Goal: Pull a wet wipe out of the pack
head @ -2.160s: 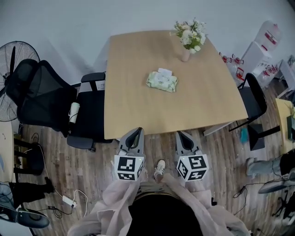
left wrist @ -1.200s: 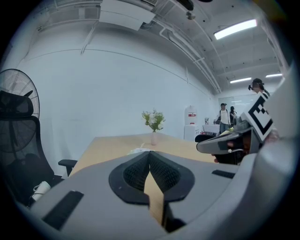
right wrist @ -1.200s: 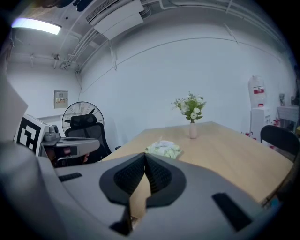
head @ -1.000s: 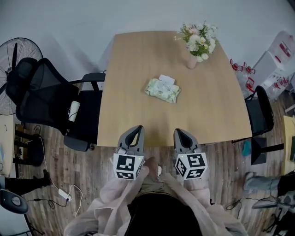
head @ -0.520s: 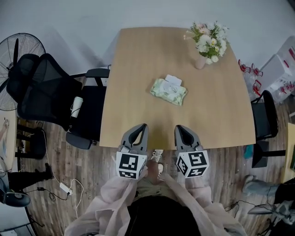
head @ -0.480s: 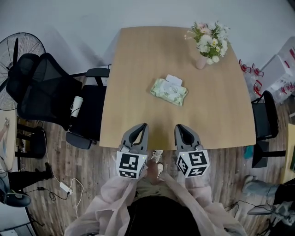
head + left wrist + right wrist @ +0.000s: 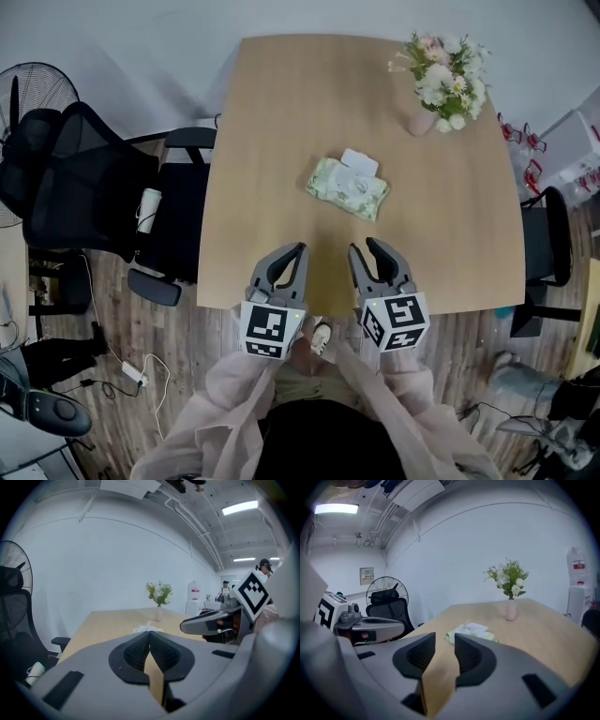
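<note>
Wipe pack (image 7: 348,189): pale green, faint floral print noted, white flap on top. Table (image 7: 281,112): light wood grain. Vase (image 7: 421,122): pink. Flowers (image 7: 445,75): white and pale pink, green leaves. Office chair (image 7: 75,178): black. Floor (image 7: 187,347): brown planks.

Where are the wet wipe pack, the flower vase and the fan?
wet wipe pack (image 7: 349,188), head view, its green top.
flower vase (image 7: 421,123), head view, its pink body.
fan (image 7: 42,84), head view, its wire grille.
</note>
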Available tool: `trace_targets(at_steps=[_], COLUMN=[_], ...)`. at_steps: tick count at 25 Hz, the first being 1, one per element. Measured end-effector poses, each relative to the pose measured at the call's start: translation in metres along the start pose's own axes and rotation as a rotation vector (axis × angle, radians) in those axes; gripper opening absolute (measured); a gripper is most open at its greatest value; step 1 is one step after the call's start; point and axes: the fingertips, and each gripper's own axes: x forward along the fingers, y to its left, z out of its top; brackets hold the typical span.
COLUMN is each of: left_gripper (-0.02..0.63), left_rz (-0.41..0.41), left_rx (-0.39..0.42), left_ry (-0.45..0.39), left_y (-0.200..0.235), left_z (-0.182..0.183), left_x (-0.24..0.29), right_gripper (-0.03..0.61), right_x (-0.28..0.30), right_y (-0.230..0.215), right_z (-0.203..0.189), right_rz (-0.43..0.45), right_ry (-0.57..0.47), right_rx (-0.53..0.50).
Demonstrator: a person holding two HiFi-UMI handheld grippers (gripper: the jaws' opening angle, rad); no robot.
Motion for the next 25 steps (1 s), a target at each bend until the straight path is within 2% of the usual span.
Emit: trace_targets(at_steps=[9, 25], left_gripper=[0.012, 0.012], left_rz=[0.003, 0.005], left_rx=[-0.023, -0.062], left_ry=[0.050, 0.109], left_y=[0.021, 0.042], left_z=[-0.015, -0.036], left_x=[0.037, 0.088], right_gripper=[0.133, 0.138], right_x=[0.035, 0.092], right_y=[-0.030, -0.059], right_z=[-0.006, -0.018], right_rz=[-0.047, -0.026], right_ry=[0.051, 0.144], right_rx=[0.002, -0.012])
